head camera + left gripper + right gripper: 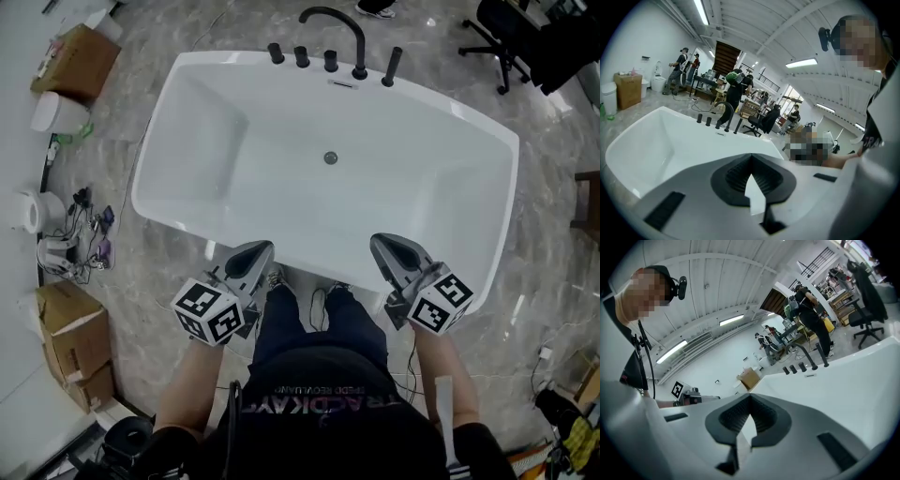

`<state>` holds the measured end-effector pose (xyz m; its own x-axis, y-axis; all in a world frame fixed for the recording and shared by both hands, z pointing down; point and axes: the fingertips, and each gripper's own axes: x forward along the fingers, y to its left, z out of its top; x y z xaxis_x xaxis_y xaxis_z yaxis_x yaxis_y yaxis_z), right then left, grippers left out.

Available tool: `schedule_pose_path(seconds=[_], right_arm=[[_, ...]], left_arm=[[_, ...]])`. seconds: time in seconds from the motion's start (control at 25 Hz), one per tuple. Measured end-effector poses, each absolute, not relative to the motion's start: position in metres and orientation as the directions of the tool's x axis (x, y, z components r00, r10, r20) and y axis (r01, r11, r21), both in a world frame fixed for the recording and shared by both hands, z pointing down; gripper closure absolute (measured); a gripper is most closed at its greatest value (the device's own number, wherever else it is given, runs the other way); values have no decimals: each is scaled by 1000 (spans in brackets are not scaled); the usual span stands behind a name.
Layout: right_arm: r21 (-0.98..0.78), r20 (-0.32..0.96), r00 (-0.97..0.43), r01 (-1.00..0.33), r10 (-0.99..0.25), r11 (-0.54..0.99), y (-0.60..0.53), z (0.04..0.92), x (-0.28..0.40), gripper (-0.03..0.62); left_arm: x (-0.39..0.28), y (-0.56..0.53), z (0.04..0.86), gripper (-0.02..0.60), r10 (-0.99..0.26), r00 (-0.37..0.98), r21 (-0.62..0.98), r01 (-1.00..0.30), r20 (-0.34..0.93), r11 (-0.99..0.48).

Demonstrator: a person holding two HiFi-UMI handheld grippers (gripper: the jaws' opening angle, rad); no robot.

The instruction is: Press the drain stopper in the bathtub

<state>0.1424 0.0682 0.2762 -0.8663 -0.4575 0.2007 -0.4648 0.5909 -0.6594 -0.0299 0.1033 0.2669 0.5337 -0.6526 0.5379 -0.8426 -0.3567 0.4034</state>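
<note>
in the head view the small round grey metal drain stopper (330,157) sits in the middle of the floor of the white glossy freestanding bathtub (202,112), below the black arched faucet (360,52) on the far rim. the left gripper (257,249) and the right gripper (380,242) hang over the near rim, side by side, well apart from the stopper and touching nothing. the stopper looks like a stiff, smooth metal cap, probably a spring push type. it should need no grasp, only a straight push down on the middle of its top, and a blunt tip could skid off its slick face if it lands off centre. in the left gripper view the left gripper (751,158) has its jaws closed tip to tip, with nothing between the ribbed black pads (736,176). the tub's basin lies beyond to the left, and the stopper does not show. in the right gripper view the right gripper (750,397) is likewise closed and empty. the tub's rim stretches away to the right toward the faucet, and the stopper is out of sight here too.
</note>
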Motion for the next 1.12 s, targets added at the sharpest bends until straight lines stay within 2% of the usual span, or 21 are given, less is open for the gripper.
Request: schedule_pose_path(seconds=[0.32,0.52,0.84,1.12], right_arm=[[-604,288,-799,-579,-528,548,37,314,123,583],[-582,376,-729,-666,-572,467,14,356,102,583],[-501,505,-689,-725,-520,472,-33,447,56,583],[-391,607,-654,-740,-451,548,-75,532,39,583]], left_arm=[[-48,56,310,575,-588,609,372,-792,532,-484],[-74,38,346,575,-522,655,352,-745,546,-567],[-124,14,414,575,-508,663,325,-730,550,-602],[-122,9,468,575,-489,691,302,-694,532,-653]])
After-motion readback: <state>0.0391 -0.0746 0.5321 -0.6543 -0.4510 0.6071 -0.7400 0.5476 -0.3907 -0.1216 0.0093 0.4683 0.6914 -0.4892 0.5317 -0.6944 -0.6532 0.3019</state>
